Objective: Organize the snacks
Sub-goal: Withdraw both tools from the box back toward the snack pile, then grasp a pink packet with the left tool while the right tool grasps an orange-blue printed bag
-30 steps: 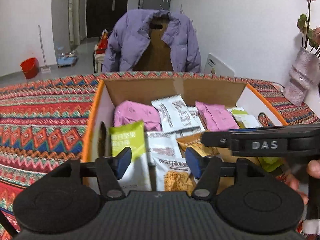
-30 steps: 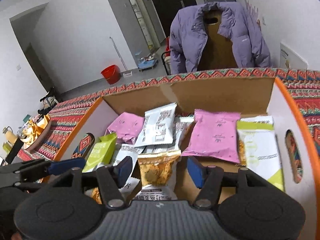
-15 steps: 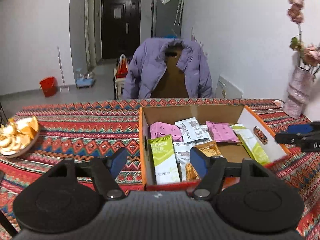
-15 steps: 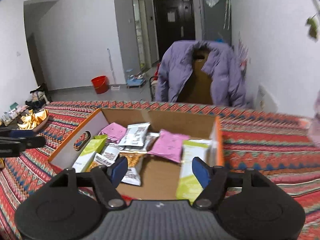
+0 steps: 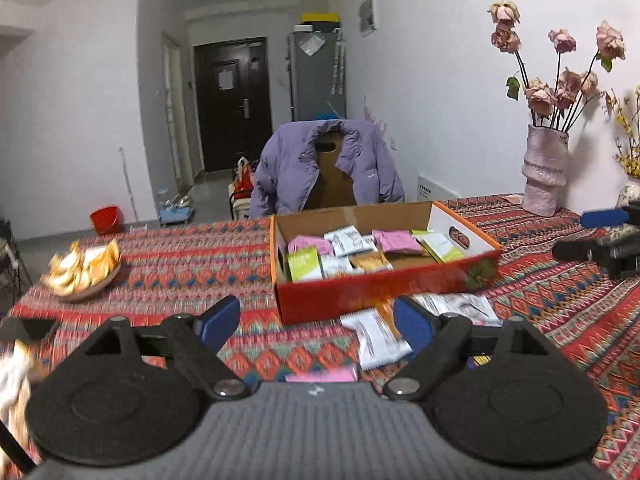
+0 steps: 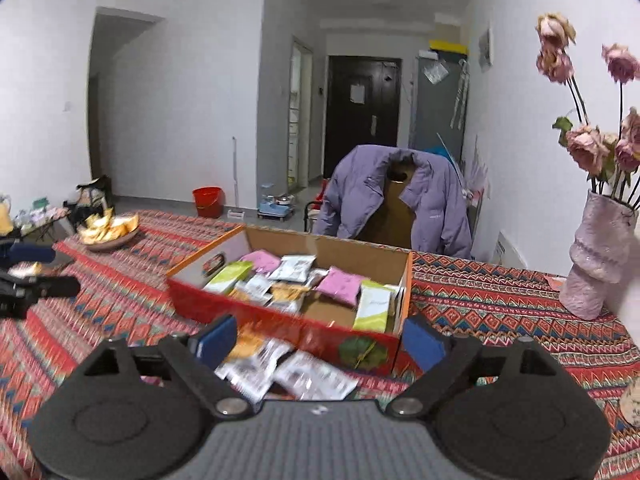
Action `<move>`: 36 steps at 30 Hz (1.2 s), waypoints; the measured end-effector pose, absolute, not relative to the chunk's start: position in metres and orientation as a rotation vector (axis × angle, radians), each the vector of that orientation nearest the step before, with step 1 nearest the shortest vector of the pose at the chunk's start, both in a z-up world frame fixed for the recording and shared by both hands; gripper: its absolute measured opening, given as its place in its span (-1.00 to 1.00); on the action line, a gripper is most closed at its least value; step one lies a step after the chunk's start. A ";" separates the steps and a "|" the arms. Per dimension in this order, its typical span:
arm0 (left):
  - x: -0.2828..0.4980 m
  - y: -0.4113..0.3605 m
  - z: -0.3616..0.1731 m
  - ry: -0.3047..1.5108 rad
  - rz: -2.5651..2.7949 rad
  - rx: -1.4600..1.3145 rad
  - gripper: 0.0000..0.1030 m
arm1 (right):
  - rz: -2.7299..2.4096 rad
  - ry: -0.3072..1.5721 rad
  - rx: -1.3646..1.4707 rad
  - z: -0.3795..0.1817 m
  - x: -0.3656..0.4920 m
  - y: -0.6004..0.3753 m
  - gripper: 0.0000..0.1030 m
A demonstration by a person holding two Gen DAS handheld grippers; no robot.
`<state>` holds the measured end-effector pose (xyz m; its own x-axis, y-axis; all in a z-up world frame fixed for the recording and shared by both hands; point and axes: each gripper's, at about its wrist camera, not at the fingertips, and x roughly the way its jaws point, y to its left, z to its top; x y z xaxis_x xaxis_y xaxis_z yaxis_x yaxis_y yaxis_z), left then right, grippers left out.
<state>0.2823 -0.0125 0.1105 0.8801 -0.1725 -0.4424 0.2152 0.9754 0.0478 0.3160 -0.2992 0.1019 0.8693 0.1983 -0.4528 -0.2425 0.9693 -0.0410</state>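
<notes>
Zigzag-woven tablecloth bears a cardboard box of glossy packets; both hand-held grippers just opened wide, empty.

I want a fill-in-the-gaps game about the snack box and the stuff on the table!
1. The jacket hanging on the chair behind the snack box is coloured ____.
2. The vase on the table holds dried ____.
3. On the tablecloth, loose snack packets lie just in ____ of the box.
4. The left tool and the right tool both have their jaws ____, with nothing gripped.

Missing words: purple; flowers; front; open
</notes>
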 end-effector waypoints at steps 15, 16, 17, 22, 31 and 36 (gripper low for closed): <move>0.201 -0.010 0.064 0.552 -0.171 0.082 0.75 | 0.185 0.551 -0.080 0.039 0.189 -0.280 0.84; 0.202 -0.010 0.063 0.554 -0.169 0.080 0.75 | 0.177 0.555 -0.085 0.037 0.187 -0.278 0.84; 0.204 -0.010 0.062 0.557 -0.167 0.079 0.75 | 0.174 0.555 -0.083 0.036 0.187 -0.278 0.84; 0.225 -0.010 0.055 0.596 -0.154 0.057 0.75 | 0.175 0.563 -0.065 0.034 0.198 -0.275 0.95; 0.297 -0.015 0.030 0.681 -0.133 0.020 0.75 | 0.173 0.599 -0.016 0.019 0.258 -0.257 0.99; 0.333 -0.012 0.015 0.727 -0.119 0.000 0.75 | 0.156 0.628 0.012 0.005 0.298 -0.249 0.99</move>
